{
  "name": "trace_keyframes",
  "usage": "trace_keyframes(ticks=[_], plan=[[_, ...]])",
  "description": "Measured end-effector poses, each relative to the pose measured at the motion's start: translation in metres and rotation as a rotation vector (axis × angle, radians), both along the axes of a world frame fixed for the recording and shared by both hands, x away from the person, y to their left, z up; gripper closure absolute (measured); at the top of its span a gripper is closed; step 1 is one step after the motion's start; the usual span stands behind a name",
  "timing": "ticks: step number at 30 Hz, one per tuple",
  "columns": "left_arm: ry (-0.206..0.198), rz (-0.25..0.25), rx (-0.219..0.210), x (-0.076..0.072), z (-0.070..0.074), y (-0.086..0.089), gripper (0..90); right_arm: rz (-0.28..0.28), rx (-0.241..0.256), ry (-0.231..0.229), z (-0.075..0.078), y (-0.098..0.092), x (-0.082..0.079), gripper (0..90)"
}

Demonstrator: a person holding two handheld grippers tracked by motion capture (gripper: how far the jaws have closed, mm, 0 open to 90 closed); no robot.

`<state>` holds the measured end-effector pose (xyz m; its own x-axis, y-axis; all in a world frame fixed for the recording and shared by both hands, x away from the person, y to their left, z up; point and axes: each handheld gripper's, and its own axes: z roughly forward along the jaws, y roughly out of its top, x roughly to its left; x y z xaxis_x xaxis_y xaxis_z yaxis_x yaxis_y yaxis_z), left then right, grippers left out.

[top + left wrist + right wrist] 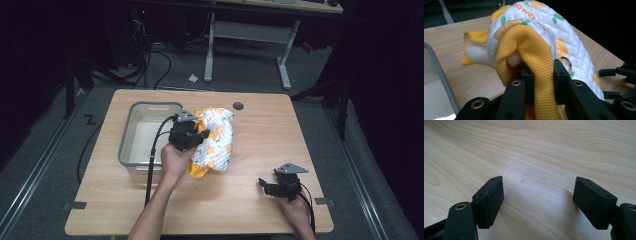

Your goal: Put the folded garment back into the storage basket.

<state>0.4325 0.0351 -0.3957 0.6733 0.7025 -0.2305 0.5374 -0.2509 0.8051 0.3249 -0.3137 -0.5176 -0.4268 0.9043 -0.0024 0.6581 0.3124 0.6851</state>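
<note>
Left gripper (pixel 540 75): jaws pinching the yellow knit edge of a quilted flower-print garment (pixel 216 140), which lies bunched on the wooden table (pixel 260 200) just beside a grey tub (pixel 131 125). Right gripper (pixel 537 200): jaws spread wide, nothing between them, low over bare tabletop near the front right corner.

One overhead cam, two riding the grippers

High view looks forward and down over the whole desk (pixel 260 150); left gripper view sits super close on the quilted garment (pixel 564 42), also visible from above; right gripper view hugs bare desk.
</note>
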Motion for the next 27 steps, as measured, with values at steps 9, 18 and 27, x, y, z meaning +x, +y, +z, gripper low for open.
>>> trace_keyframes(ticks=[9, 18, 27], plan=[[-0.024, 0.009, 0.013, -0.001, 0.012, 0.007, 75.8, 0.000, 0.000, -0.001, 0.000, 0.000, 0.000, 24.8], [-0.041, 0.055, 0.007, -0.003, 0.024, 0.032, 75.8, 0.000, -0.001, -0.001, 0.000, 0.000, 0.000, 24.8], [-0.044, 0.082, 0.012, -0.003, 0.028, 0.046, 75.6, -0.001, 0.000, 0.000, 0.000, 0.000, 0.000, 24.8]])
